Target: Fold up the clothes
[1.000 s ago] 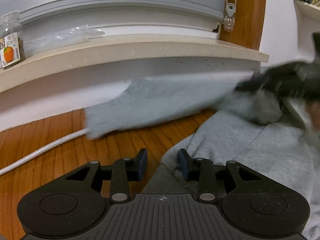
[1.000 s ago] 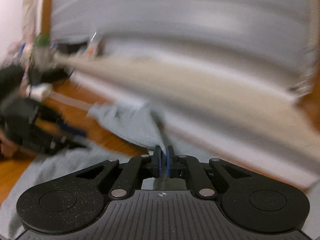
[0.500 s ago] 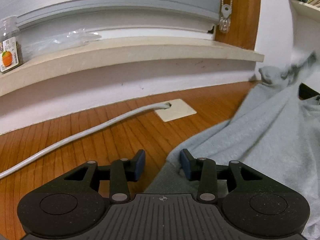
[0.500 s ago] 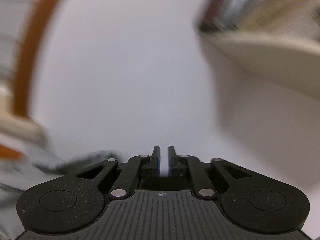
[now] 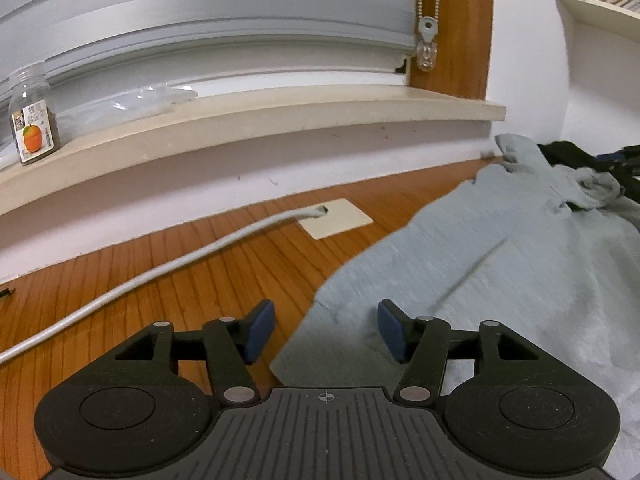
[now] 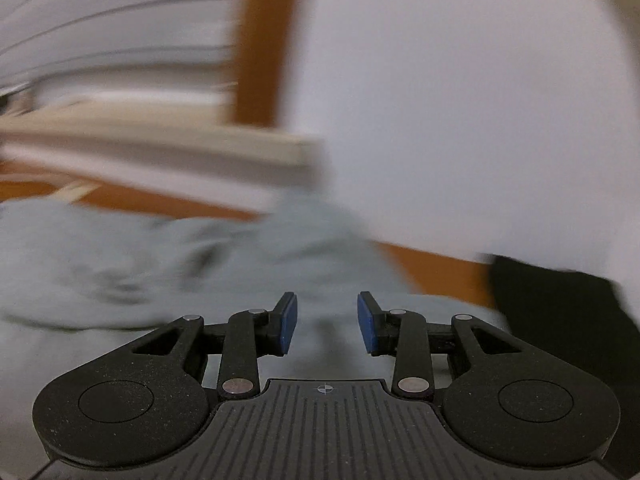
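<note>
Since a second ago the pale grey-blue sleeve that was stretched in the air has come down, so the grey-blue fleece garment [image 5: 500, 272] now lies spread on the reddish-brown wooden plank floor [image 5: 168, 300], and both grippers have let go. Nearest the lens, the left gripper [image 5: 326, 330] has its blue-padded jaws opening, released; the garment's cuffed corner lies under the gap and neither pad presses on it. Left of the garment a white cable [image 5: 160, 276] runs across the floor to a cream rectangular floor plate [image 5: 336, 218]. Beyond the garment a cream windowsill [image 5: 248, 120] crosses the wall under grey slatted blinds [image 5: 200, 20], with a clear pull on a bead chain [image 5: 426, 40] hanging at their right end. On the sill, far to the garment's left, stands a small clear jar with an orange-fruit label [image 5: 34, 116], holding a dark fill in its lower part, and beside it lies crumpled clear plastic film [image 5: 132, 100]. In the blurred right wrist view the right gripper [image 6: 327, 326] is likewise opening, empty-jawed, above the garment, with something black [image 6: 560, 312] at the garment's right edge.
</note>
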`<action>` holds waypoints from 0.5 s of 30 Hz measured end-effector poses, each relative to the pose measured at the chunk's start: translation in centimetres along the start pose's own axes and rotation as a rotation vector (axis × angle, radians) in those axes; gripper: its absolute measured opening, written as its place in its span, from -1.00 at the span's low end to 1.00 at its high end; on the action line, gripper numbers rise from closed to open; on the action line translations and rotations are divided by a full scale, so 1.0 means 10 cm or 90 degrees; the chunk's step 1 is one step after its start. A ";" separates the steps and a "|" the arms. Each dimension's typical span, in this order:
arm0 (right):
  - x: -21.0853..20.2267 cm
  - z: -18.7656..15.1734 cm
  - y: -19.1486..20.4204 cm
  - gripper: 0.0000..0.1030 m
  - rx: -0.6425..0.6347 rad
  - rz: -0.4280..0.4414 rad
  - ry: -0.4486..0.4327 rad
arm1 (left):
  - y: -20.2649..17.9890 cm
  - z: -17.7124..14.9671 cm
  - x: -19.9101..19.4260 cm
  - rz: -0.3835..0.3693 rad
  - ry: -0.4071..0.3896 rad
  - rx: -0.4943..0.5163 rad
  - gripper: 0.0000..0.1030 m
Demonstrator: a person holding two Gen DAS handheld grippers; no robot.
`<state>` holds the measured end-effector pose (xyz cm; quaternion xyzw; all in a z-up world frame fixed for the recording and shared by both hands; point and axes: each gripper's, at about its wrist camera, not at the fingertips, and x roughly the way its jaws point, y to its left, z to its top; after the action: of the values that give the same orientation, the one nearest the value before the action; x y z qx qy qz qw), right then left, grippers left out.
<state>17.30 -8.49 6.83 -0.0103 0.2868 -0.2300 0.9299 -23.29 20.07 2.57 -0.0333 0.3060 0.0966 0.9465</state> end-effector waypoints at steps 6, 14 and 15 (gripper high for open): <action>0.22 0.03 0.69 -0.21 -0.081 0.095 0.017 | -0.02 -0.08 -0.07 -0.005 0.006 0.008 0.28; 0.40 0.17 0.72 -0.87 -0.100 0.033 0.012 | 0.00 -0.11 -0.06 -0.013 0.006 0.004 0.29; 0.35 0.18 0.70 -0.87 -0.100 0.017 -0.004 | -0.01 -0.12 -0.06 -0.015 0.006 0.007 0.29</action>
<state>23.79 -3.98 5.43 -0.0805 0.3009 -0.1944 0.9302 -24.43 19.78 1.99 -0.0323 0.3108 0.0837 0.9462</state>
